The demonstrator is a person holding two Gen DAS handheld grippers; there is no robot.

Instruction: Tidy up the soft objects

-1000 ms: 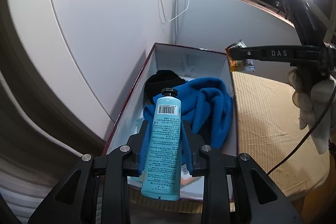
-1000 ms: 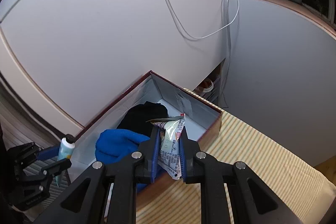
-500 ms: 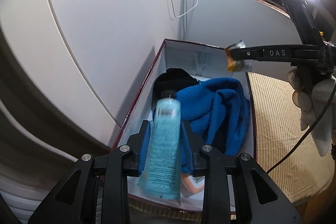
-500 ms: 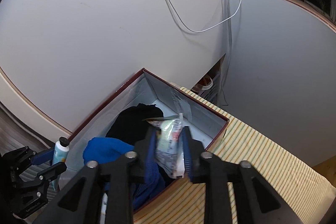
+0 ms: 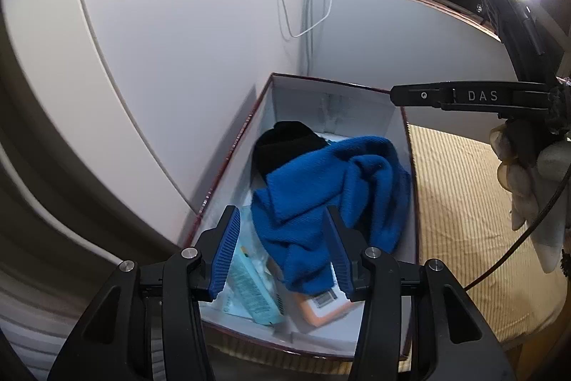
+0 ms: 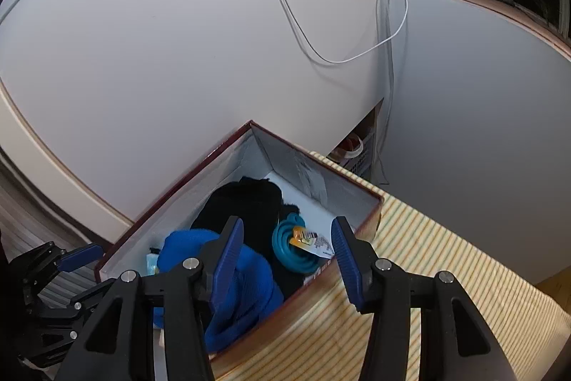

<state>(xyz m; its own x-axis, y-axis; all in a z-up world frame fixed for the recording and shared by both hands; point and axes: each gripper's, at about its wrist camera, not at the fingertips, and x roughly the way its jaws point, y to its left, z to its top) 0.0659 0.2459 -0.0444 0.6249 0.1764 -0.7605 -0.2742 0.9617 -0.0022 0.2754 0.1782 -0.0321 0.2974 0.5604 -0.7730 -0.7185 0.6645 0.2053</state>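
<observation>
The box (image 5: 228, 163) on the striped cloth (image 5: 464, 188) holds our blue knit (image 5: 321, 188), black garment (image 5: 285, 145) and turquoise tube (image 5: 249, 291); our left gripper (image 5: 282, 252) gapes empty above. On the right view, our right gripper (image 6: 285, 256) spreads wide, empty, over a snack packet (image 6: 310, 241).

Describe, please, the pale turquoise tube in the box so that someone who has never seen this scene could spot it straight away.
Find the open dark-red cardboard box with white inner walls, standing on the yellow striped cloth. Look at its near end, beside the rumpled bright blue knitted fabric. The pale turquoise plastic tube lies flat there, covered in small print, next to an orange packet; it is smooth and rigid-looking, unlike the soft fabrics.
</observation>
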